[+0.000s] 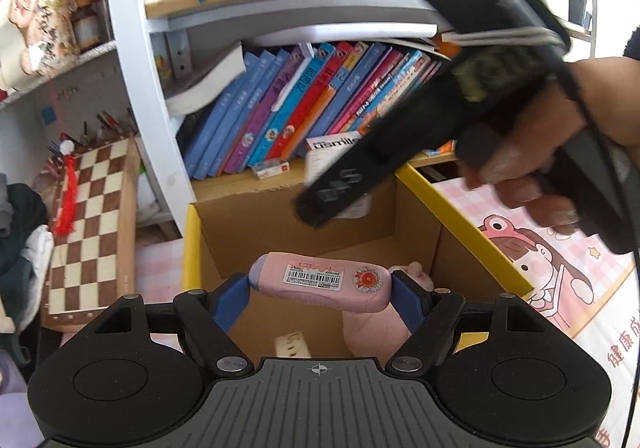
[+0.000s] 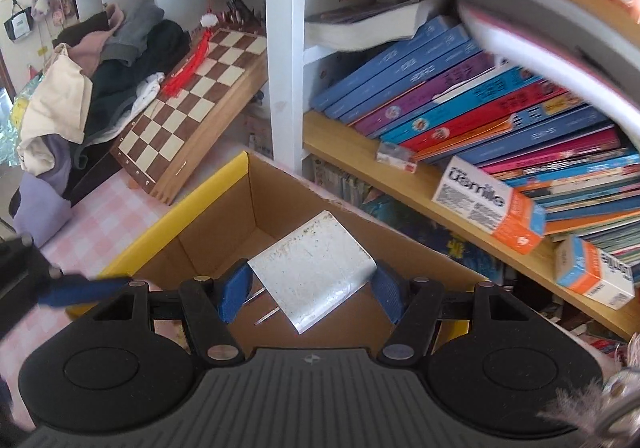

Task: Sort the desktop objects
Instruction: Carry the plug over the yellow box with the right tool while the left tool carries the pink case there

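Note:
My left gripper (image 1: 320,294) is shut on a pink oblong gadget (image 1: 320,280) with a barcode sticker, held crosswise above the open cardboard box (image 1: 256,220) with yellow rims. Inside that box lie a pink item (image 1: 376,332) and a small white piece (image 1: 294,344). My right gripper (image 2: 310,290) is shut on a white power adapter (image 2: 316,264) whose two metal prongs point to the lower left, also above the box (image 2: 200,208). In the left wrist view the right tool (image 1: 460,120) and the hand (image 1: 532,184) holding it hang blurred over the box's far right.
Behind the box a shelf (image 1: 240,184) holds slanted books (image 2: 460,96) and small cartons (image 2: 492,200). A chessboard (image 2: 192,96) leans at the left beside a pile of clothes (image 2: 100,68). A pink checked cloth (image 1: 560,268) with a cartoon print covers the desk.

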A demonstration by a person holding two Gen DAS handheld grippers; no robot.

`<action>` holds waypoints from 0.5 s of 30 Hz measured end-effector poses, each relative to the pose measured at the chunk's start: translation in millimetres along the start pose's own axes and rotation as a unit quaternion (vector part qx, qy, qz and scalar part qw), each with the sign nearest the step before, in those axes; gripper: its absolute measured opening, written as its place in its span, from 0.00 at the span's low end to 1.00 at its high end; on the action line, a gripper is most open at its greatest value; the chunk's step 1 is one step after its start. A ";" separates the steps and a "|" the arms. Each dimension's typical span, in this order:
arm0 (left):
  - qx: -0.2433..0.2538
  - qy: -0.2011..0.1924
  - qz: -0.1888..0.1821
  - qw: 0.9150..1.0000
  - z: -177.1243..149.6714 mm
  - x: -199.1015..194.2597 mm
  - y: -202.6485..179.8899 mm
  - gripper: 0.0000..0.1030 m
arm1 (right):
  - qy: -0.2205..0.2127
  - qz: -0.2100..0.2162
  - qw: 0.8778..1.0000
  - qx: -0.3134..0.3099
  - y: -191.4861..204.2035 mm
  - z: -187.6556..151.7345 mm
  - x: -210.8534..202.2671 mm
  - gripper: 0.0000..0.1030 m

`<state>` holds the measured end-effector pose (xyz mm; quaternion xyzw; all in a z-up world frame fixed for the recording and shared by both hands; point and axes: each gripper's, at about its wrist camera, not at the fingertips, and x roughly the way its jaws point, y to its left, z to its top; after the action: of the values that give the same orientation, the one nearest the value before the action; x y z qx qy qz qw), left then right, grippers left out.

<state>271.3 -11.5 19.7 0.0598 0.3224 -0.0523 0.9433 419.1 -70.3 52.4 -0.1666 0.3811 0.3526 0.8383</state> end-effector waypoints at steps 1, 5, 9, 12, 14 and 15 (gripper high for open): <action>-0.002 0.003 -0.001 1.000 0.0 3.5 -0.6 0.75 | 0.006 0.003 1.000 0.001 0.3 2.7 6.4 0.62; -0.005 0.017 -0.003 1.000 -0.4 17.4 -2.1 0.75 | 0.026 0.018 1.000 -0.002 3.9 10.3 29.2 0.62; -0.008 0.035 -0.003 0.999 -4.3 30.4 -3.6 0.75 | 0.045 0.044 0.998 0.002 9.2 13.4 48.3 0.62; -0.012 0.048 -0.005 0.999 -8.6 37.7 -4.4 0.75 | 0.062 0.052 0.997 -0.004 16.1 14.8 63.3 0.62; -0.015 0.056 -0.006 0.998 -11.6 41.5 -4.5 0.75 | 0.072 0.053 0.996 -0.008 20.0 15.6 73.2 0.62; -0.016 0.057 -0.006 0.998 -12.4 43.0 -4.2 0.75 | 0.079 0.053 0.995 -0.009 21.3 16.0 78.5 0.62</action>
<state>297.1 -16.4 -16.8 0.0456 0.3770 -0.0489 0.9238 448.3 -10.2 3.3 -0.1811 0.4510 0.3855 0.7844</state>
